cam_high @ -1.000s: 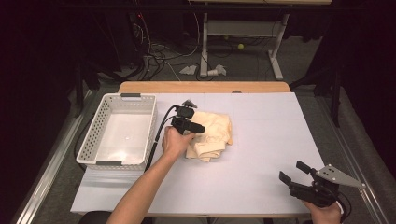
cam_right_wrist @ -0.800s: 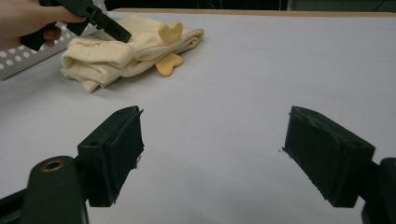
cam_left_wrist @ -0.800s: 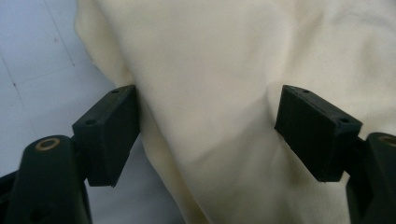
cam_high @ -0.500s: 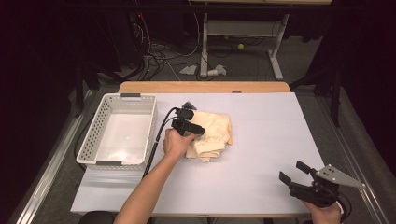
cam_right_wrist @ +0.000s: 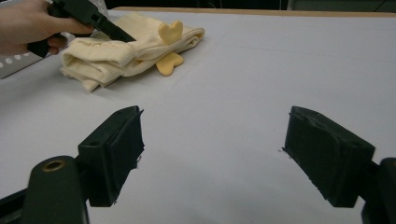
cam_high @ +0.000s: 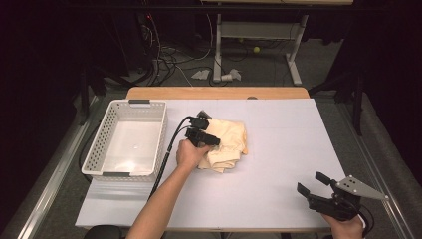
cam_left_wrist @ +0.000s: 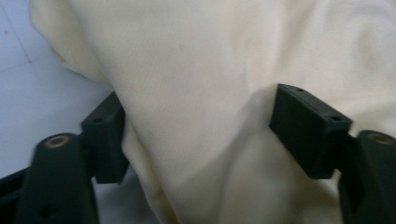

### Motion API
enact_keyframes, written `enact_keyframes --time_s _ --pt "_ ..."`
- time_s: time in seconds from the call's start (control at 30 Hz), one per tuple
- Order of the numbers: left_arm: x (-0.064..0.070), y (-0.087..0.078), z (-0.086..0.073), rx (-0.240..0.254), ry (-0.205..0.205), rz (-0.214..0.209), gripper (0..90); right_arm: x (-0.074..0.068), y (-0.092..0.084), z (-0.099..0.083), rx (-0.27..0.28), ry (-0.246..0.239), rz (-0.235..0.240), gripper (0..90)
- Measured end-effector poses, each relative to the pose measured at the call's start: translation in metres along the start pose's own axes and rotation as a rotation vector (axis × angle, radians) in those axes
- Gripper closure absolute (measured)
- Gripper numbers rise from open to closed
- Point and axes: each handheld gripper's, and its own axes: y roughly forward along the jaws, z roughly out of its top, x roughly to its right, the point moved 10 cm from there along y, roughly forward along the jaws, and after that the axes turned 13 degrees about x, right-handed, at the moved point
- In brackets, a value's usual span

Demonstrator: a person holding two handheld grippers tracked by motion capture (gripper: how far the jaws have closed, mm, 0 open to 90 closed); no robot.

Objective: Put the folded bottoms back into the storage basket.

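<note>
White slotted basket (cam_high: pixel 99 149) near the table's (cam_high: pixel 288 149) left edge with nothing inside, left gripper (cam_left_wrist: pixel 196 135) beside it with jaws spread around a fold of the cream cloth (cam_high: pixel 226 142) mid-table, right gripper (cam_high: pixel 313 188) wide open, holding nothing, over the near right corner

Left gripper (cam_high: pixel 211 141) held out mid-table by an extended forearm, jaws parted, seemingly pressed down. Right gripper (cam_high: pixel 313 185) low at near right corner, jaws wide apart.

Table (cam_high: pixel 278 164) brightly and evenly lit, surroundings dark; cloth (cam_left_wrist: pixel 210 93) close-up soft, blurred; shadows faint.
</note>
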Motion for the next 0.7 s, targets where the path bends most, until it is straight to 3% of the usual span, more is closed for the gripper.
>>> enact_keyframes --time_s 0.07,0.17,0.3,0.5,0.7 --pt "0.004 -0.001 0.000 -0.005 -0.007 -0.025 40.4 0.000 0.000 0.000 -0.001 -0.001 0.000 20.0" --pt "0.004 -0.002 -0.001 -0.008 -0.014 -0.041 47.4 0.000 0.000 0.000 -0.004 -0.004 0.001 20.1" --pt "0.004 -0.005 0.000 0.006 -0.005 -0.041 62.6 0.000 0.000 -0.001 -0.007 -0.005 0.000 20.1" --pt "0.005 -0.008 0.001 0.005 0.024 -0.041 67.2 0.000 0.000 -0.001 -0.008 -0.004 -0.002 20.1" --pt "0.010 -0.020 0.008 0.046 0.044 -0.070 68.9 0.001 0.000 -0.001 -0.007 -0.002 -0.003 20.1"
